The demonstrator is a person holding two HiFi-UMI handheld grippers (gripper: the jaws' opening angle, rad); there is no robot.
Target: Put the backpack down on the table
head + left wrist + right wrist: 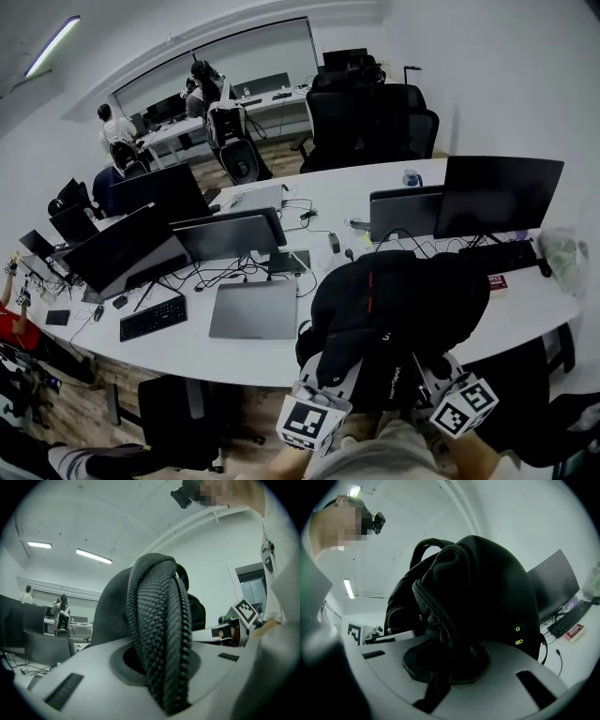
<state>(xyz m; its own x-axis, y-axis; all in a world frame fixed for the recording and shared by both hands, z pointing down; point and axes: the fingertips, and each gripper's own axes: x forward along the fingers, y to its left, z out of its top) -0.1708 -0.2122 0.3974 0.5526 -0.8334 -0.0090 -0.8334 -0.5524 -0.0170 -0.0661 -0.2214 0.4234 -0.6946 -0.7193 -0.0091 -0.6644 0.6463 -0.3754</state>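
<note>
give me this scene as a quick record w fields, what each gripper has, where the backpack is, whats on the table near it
left gripper: shut on the woven strap
right gripper: shut on the backpack at its zipper edge
backpack position: held over the near edge of the table; whether it rests on the tabletop cannot be told
near it: closed laptop to its left; monitor and keyboard behind it
task state: backpack not yet released
</note>
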